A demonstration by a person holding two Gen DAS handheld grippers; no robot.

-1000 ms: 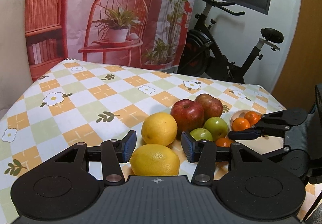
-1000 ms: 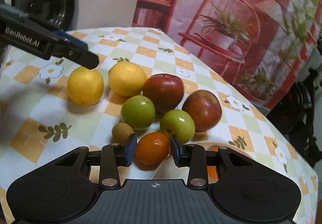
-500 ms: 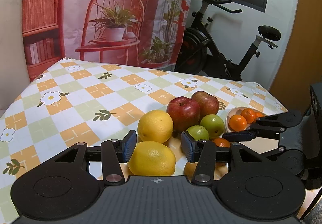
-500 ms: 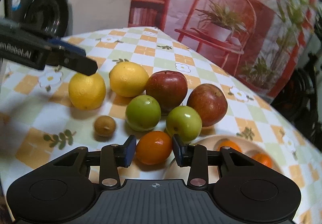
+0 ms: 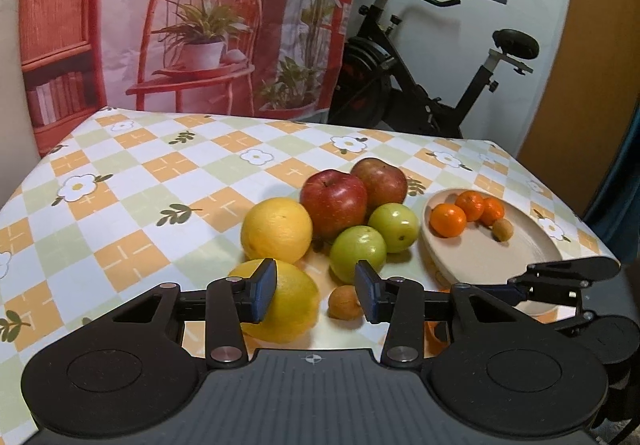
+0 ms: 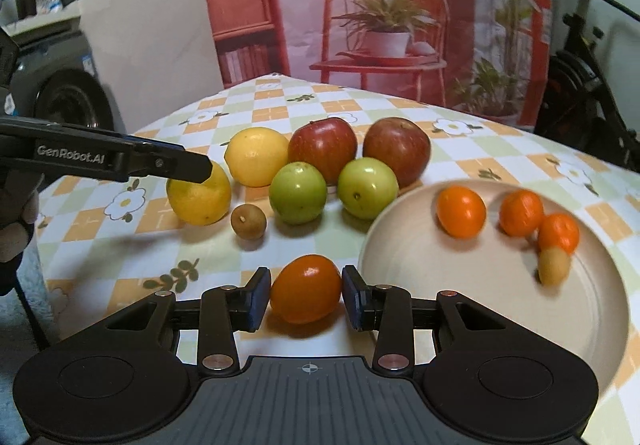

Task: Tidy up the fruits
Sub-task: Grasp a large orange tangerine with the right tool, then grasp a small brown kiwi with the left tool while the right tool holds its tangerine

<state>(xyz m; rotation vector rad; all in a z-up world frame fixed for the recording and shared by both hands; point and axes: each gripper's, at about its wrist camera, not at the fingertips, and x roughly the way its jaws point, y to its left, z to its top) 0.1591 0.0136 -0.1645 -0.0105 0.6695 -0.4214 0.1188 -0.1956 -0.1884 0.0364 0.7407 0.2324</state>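
Observation:
My right gripper (image 6: 306, 297) is shut on a small orange (image 6: 306, 287), held just above the checked cloth beside the left rim of the cream plate (image 6: 480, 309). The plate holds three small oranges (image 6: 460, 211) and a small brown fruit (image 6: 554, 265). My left gripper (image 5: 316, 293) hovers low with its jaws closing. A lemon (image 5: 292, 309) lies by its left pad and a small brown fruit (image 5: 342, 303) sits near its right pad, neither pressed. Behind them stand a yellow fruit (image 5: 276, 229), two red apples (image 5: 334, 201) and two green fruits (image 5: 358, 253).
The plate (image 5: 480, 257) lies near the table's right edge, with the right gripper (image 5: 516, 285) over its near rim. An exercise bike (image 5: 420, 85) and a printed backdrop stand behind the table. Bare cloth (image 5: 120, 205) spreads to the left and far side.
The right gripper has carried the small orange to the right, up to the plate's rim, and rolled level. The left jaws have narrowed, and the small brown fruit now shows between them.

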